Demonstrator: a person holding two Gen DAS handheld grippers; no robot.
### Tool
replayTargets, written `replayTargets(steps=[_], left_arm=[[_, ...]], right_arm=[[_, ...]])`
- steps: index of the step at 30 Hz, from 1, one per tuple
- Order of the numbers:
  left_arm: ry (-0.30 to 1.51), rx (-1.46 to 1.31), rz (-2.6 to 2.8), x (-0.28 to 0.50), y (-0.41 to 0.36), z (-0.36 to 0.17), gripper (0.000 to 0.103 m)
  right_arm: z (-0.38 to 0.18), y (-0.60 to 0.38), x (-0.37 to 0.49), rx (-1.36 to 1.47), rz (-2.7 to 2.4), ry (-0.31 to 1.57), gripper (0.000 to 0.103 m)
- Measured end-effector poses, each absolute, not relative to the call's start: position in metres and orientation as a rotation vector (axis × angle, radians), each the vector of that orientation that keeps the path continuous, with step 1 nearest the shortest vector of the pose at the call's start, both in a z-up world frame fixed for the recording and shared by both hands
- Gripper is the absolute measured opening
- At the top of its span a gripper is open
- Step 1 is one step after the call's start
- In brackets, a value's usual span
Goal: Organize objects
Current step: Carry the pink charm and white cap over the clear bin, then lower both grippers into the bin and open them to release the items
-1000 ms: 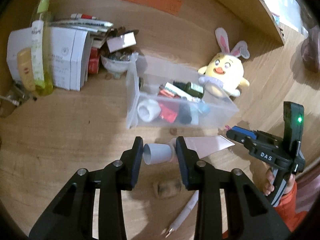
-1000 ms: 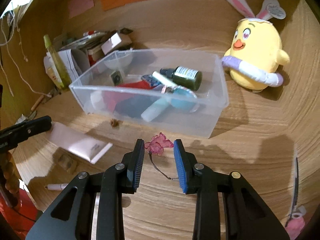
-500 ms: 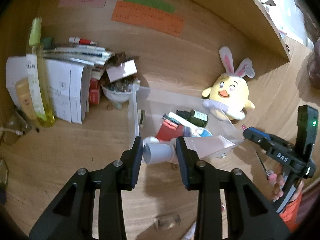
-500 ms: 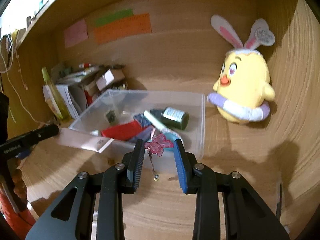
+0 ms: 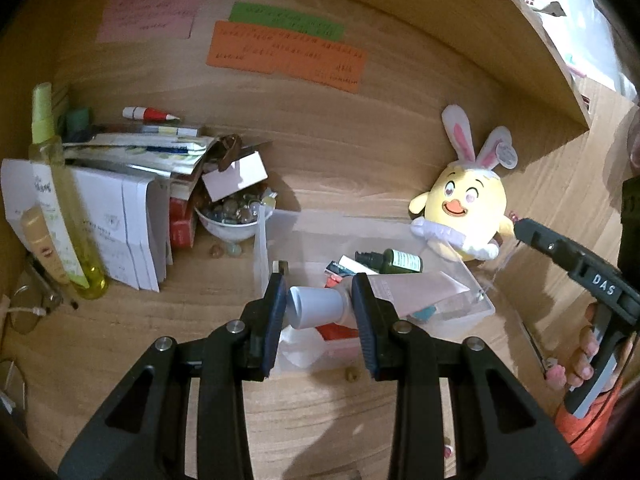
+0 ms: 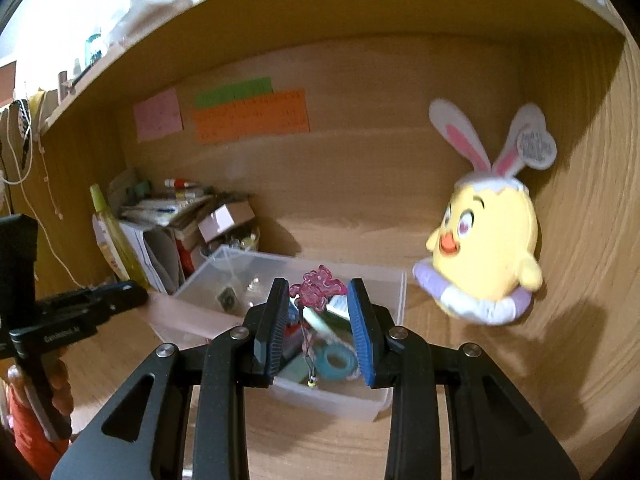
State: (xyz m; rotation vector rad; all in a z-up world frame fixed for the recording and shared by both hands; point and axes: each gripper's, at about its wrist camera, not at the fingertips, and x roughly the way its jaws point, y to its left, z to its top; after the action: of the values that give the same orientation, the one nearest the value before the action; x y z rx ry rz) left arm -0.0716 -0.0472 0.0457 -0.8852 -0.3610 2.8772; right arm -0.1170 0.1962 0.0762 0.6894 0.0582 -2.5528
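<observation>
Left wrist view. Crosswise between your left gripper (image 5: 320, 306) jaws sits a white tube (image 5: 384, 292): the pads clamp its pale cap end, so the flat crimped tail sticks out to the right, hanging over the near part of the clear plastic bin (image 5: 476, 320). Gripping at the stiff cap rather than the soft body likely keeps the tube from squashing. A dark green bottle (image 5: 394, 261) already lies in the bin; a yellow plush chick (image 5: 466, 216) sits just beyond its far right corner, and a bowl of glass beads (image 5: 230, 216) beside its far left corner. Your right gripper enters at the right edge.

Right wrist view. Narrowly set, your right gripper (image 6: 318, 320) pinches a pink flower charm (image 6: 318, 286) at the fingertips, its thin cord (image 6: 308, 352) dangling straight down into the bin, whose rim (image 6: 396, 280) lies below and beyond the jaws. Holding the charm by its head lets the cord trail in first. Judged from this, both items are poised for release into the bin.
</observation>
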Motion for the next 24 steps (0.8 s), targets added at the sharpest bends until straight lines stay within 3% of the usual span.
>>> replayTargets(steps=[7,24], left_arm=[[-0.340,-0.895,2.892,-0.086,-0.046,0.046,0.034],[-0.314,-1.045,2.814,-0.122,-0.036,0.010,0.034]], right_arm=[[0.083,0.192,-0.124,0.657,-2.550,0.055,0.028],[0.008,0.173,-0.163,0.926,-2.479,0.127,0.028]])
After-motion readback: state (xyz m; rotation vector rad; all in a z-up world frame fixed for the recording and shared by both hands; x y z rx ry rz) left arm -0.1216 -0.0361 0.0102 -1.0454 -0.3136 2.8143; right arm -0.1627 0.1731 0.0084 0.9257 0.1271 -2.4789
